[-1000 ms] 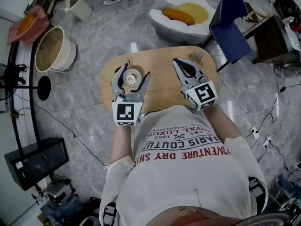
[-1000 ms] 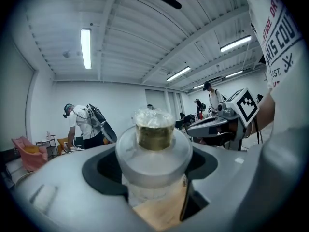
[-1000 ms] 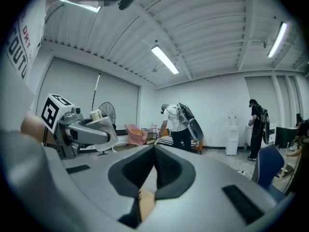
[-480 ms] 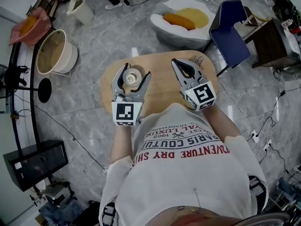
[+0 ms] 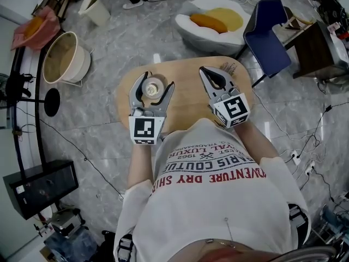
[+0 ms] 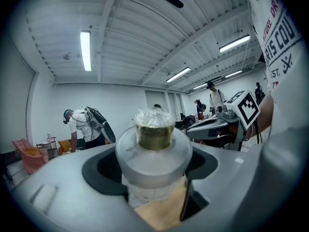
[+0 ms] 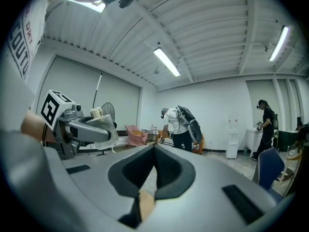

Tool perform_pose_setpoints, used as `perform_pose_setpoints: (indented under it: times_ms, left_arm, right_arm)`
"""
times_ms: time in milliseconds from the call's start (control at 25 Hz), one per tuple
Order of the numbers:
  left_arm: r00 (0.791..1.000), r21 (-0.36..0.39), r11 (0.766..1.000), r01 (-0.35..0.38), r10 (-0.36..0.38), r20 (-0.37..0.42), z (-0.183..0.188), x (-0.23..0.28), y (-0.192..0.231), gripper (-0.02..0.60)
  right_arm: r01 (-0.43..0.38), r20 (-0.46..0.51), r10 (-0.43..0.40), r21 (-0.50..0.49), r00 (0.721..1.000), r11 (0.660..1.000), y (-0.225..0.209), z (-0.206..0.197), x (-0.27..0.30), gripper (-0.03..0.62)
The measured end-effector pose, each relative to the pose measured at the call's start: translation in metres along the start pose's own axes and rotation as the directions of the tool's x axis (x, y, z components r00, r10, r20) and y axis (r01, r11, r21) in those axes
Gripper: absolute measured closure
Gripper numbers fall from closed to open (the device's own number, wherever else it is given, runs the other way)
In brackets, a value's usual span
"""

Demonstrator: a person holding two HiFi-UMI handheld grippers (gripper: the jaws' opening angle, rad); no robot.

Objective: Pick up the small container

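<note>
The small container (image 5: pixel 155 88), a clear jar with a wide lid and a gold, plastic-wrapped top (image 6: pixel 154 129), is over the round wooden table (image 5: pixel 188 100). My left gripper (image 5: pixel 157 79) has its jaws spread wide around the jar's body and pressing on both sides. Whether the jar rests on the table or hangs just above it I cannot tell. My right gripper (image 5: pixel 203 70) is to the right over the same table, jaws shut together with nothing between them (image 7: pixel 154 149). The right gripper view also catches the left gripper with the jar (image 7: pixel 96 113).
On the grey stone floor stand a cream bucket (image 5: pixel 62 59) at far left, a white beanbag with orange cushions (image 5: pixel 210 18) behind the table, and a blue chair (image 5: pixel 267 31) at right. A black box (image 5: pixel 38 187) and cables lie nearby. People stand across the room (image 7: pixel 181 127).
</note>
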State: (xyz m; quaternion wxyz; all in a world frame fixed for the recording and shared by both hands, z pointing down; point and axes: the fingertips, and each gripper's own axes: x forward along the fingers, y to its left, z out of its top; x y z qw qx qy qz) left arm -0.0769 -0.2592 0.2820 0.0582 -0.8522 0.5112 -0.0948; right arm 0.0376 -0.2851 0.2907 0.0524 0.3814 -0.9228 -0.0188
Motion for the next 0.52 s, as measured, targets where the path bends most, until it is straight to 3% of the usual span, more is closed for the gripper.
perform_pose_setpoints:
  times_ms: [520]
  left_arm:
    - [0.999, -0.012, 0.999, 0.043, -0.043, -0.013, -0.009, -0.003, -0.023, 0.239]
  right_arm:
    - [0.018, -0.015, -0.018, 0.028, 1.000, 0.999, 0.008, -0.006, -0.014, 0.588]
